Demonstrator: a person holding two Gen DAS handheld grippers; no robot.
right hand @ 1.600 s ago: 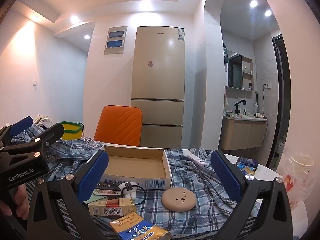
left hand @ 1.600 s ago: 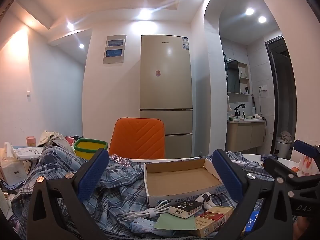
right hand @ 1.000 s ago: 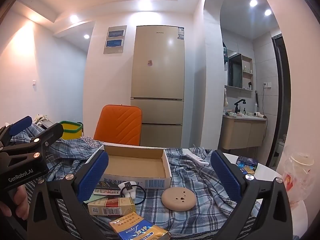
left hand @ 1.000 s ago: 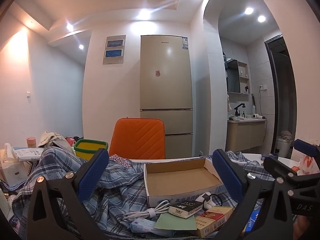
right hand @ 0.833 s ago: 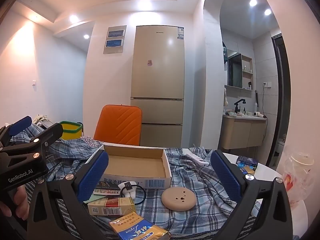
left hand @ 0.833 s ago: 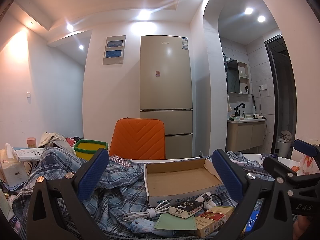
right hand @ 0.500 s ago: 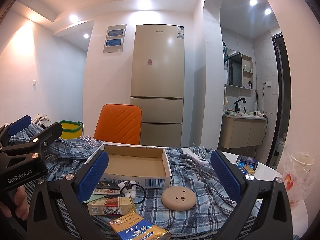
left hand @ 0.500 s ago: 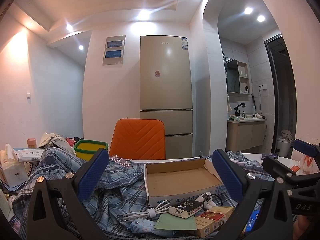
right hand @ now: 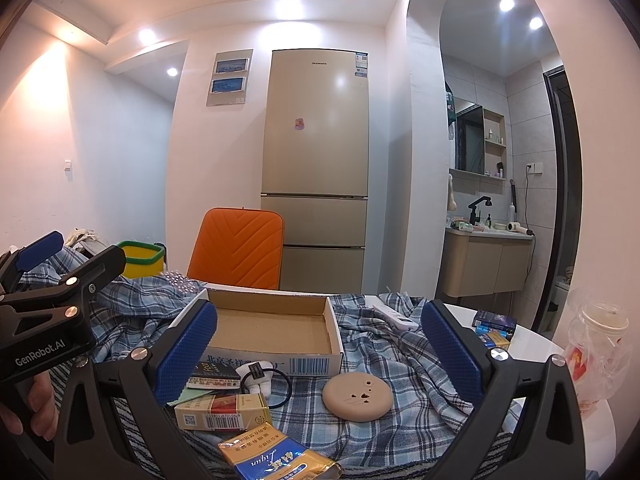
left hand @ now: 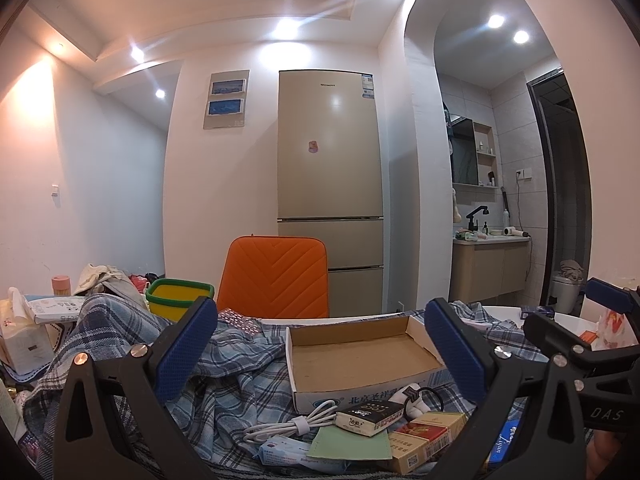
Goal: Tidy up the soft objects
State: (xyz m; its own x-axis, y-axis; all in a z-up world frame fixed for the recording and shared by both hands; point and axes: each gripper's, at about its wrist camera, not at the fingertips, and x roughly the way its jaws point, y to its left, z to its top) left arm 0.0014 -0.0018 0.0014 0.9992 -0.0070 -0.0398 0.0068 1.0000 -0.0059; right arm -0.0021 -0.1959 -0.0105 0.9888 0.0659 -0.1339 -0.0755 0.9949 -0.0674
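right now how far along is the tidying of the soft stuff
Barely started. Nothing looks done: the plaid cloth lies crumpled across the table, with the empty cardboard box and cigarette packs on top. Nothing is in hand: the left tongs and right tongs are both open. Clearing and folding the cloth remains.

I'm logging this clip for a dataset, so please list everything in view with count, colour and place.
plaid cloth: 1, blue check, spread rumpled over the table
cardboard box: 1, brown inside, open and empty, on the cloth
round disc: 1, beige, right of the box front
cigarette packs: several, gold and red, blue, in front of the box
white cable: 1, coiled, before the box
chair: 1, orange, behind the table
fridge: 1, beige, back wall
bin: 1, yellow with green rim, left rear
left gripper: open, empty
right gripper: open, empty
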